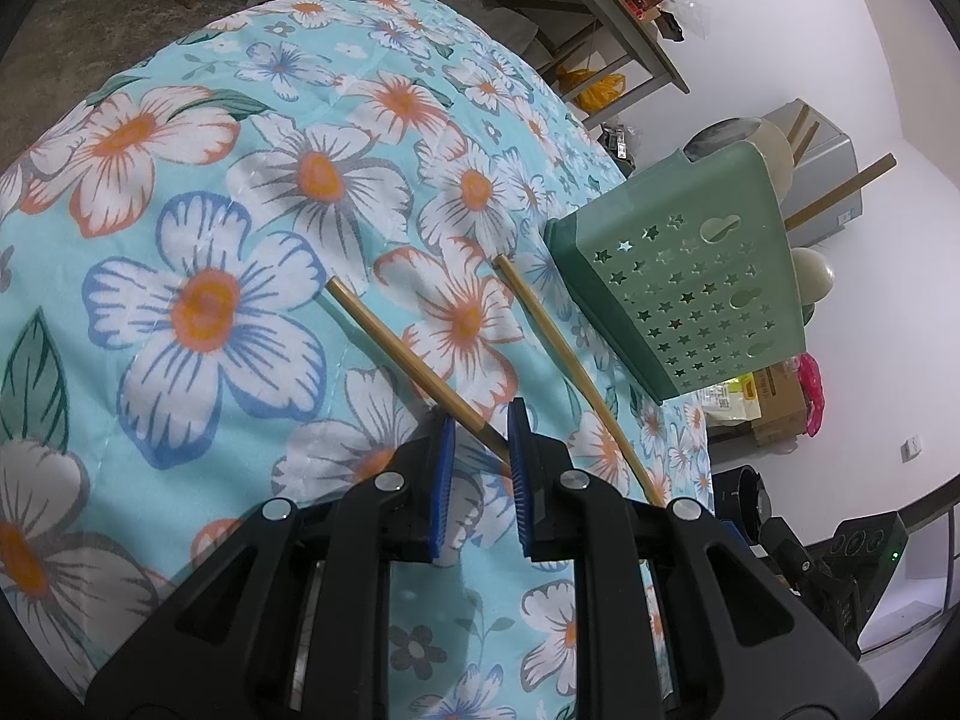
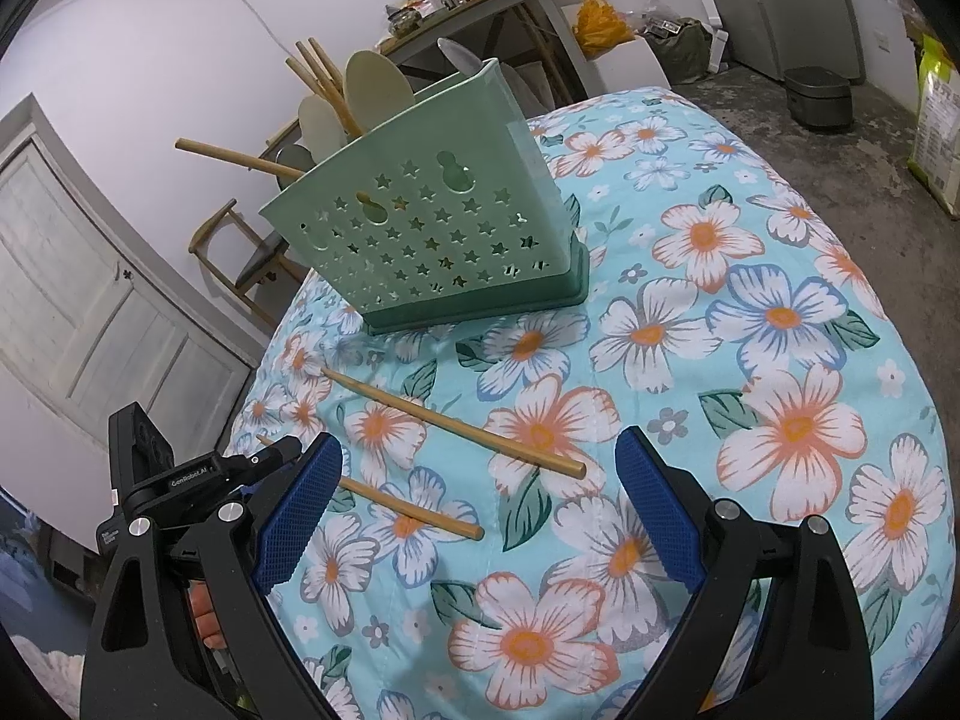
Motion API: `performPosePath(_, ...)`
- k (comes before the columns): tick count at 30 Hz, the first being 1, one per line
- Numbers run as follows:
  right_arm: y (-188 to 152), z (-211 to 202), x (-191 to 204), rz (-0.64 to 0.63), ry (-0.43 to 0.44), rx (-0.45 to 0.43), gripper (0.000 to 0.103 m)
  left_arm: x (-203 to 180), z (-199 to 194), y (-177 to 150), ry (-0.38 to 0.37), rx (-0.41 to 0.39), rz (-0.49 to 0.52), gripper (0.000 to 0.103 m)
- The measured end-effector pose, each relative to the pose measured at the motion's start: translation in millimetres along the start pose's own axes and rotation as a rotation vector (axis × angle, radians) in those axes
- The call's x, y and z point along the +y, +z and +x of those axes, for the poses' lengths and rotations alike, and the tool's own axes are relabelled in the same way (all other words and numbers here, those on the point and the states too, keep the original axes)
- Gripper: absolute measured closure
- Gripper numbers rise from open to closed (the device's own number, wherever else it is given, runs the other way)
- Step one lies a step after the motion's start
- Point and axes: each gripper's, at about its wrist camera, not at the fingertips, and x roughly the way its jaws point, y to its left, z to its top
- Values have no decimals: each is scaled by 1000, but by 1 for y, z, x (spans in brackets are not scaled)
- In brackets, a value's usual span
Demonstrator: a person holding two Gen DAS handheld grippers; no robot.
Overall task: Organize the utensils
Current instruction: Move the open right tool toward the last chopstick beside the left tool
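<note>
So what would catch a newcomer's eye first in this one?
The bright turquoise cloth with big orange-centred flowers fills both views. On it stands a pale green plastic utensil holder with star-shaped holes, already stuffed with wooden chopsticks and spoons. In front of it lie two loose bamboo chopsticks, one between the left gripper's blue pads.

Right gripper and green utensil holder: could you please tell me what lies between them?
Right wrist view: a farther chopstick and a nearer chopstick lie there on the flowered cloth.
</note>
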Motion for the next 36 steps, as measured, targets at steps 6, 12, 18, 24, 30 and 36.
performPosePath(6,-2,2,3,-28,5,8,13,0,0,0,1,0,1,86)
performPosePath(12,-2,2,3,-36,9,11,13,0,0,0,2,-1,1,86)
performPosePath(18,-1,2,5,-47,12,9,13,2,0,1,5,-1,2,86)
performPosePath(24,9,7,24,-138,32,18,17,5,-2,0,11,-7,1,86)
performPosePath(30,22,31,52,-261,71,79,29,8,-9,-2,14,-15,-1,86)
performPosePath(36,29,66,79,-372,78,168,53,10,-14,-4,17,-18,3,86)
